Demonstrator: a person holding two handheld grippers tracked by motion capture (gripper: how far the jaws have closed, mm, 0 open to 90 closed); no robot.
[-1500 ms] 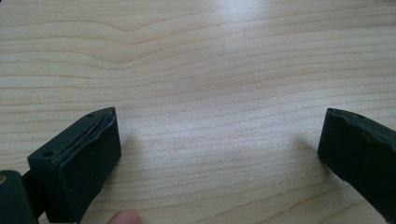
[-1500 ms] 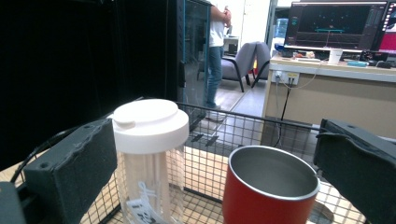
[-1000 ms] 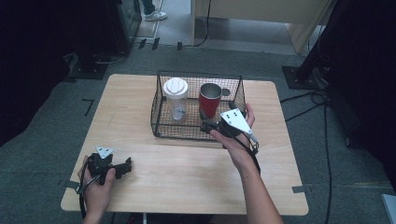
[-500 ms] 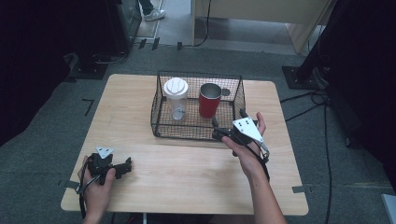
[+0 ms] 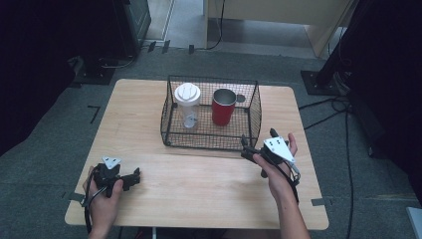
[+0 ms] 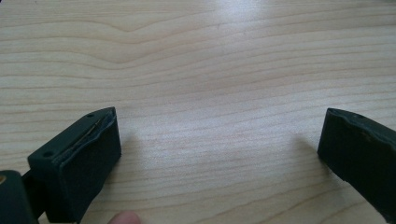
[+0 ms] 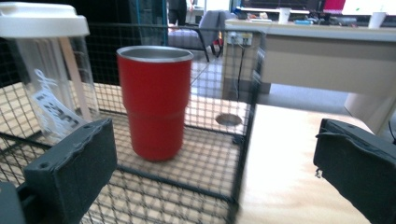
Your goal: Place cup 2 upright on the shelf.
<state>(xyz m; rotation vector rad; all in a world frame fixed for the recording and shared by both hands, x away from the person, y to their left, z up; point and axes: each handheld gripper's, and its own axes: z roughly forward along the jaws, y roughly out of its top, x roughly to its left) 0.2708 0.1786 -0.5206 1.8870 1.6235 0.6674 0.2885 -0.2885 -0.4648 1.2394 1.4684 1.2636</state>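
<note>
A black wire basket [image 5: 209, 135] stands at the middle back of the wooden table [image 5: 199, 184]. Inside it, upright, are a clear tumbler with a white lid [image 5: 187, 102] on the left and a red metal cup [image 5: 223, 106] on the right. My right gripper [image 5: 258, 140] is held just off the basket's front right corner, open, jaws wide apart and empty. In the right gripper view the red cup [image 7: 156, 100] and tumbler [image 7: 46, 70] stand behind the mesh [image 7: 247, 116]. My left gripper [image 5: 130, 179] rests low at the table's front left, open over bare wood [image 6: 219, 70].
A round cable hole [image 5: 241, 98] in the tabletop lies behind the red cup. Cables [image 5: 343, 149] trail over the floor to the right of the table. Black stand bases [image 5: 323, 82] sit at the far left and right, and a pale desk [image 7: 327, 51] stands beyond.
My right gripper has drawn back from the basket's front, moving right and toward the person. The left gripper and the cups have not moved.
</note>
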